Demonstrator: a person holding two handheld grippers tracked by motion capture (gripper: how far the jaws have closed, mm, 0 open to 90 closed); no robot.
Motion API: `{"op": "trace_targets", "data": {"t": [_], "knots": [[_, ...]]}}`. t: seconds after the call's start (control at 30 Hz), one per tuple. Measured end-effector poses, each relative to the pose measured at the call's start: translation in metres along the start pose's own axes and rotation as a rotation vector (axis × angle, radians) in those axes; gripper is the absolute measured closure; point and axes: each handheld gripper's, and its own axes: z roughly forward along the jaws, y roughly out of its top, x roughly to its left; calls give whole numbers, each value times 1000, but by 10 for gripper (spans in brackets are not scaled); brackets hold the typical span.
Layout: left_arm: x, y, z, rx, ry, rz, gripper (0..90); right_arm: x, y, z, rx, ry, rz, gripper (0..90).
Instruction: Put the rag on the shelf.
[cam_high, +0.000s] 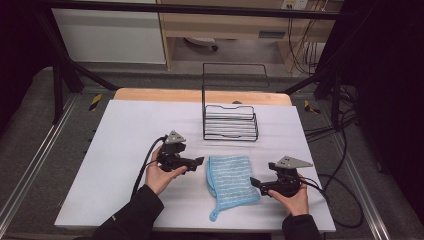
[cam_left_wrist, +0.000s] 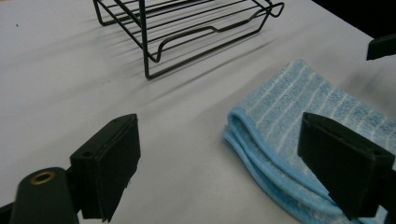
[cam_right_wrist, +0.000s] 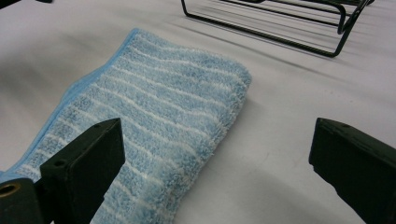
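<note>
Both tongs, left (cam_high: 199, 162) and right (cam_high: 254, 182), gape released beside the folded towel (cam_high: 230, 180); pinching one layer could unfold it.

The white table (cam_high: 125, 165) is evenly, softly lit while the surroundings fall to near black. The wire rack (cam_left_wrist: 187, 28) casts long faint streaked shadows. In both gripper views the near black jaws look soft, slightly blurred.

Grey floor (cam_high: 30, 150) (wooden desk (cam_high: 225, 22) behind)
</note>
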Motion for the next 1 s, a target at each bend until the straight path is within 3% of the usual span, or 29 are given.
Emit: {"op": "trace_targets", "data": {"t": [0.1,0.23,0.5,0.7,1.0], "knots": [[-2,1,14,18,17,-12,167,0,0,0,5,0,-2,43],[-6,-1,31,41,-7,-45,226,1,-1,1,10,3,0,47],[-12,-5,55,98,-13,-56,394,1,-1,3,23,5,-1,51],[-15,-9,61,138,-16,-52,503,1,-1,3,31,8,4,55],[-17,-13,65,159,-36,-71,608,-2,2,6,26,17,25,68]]}}
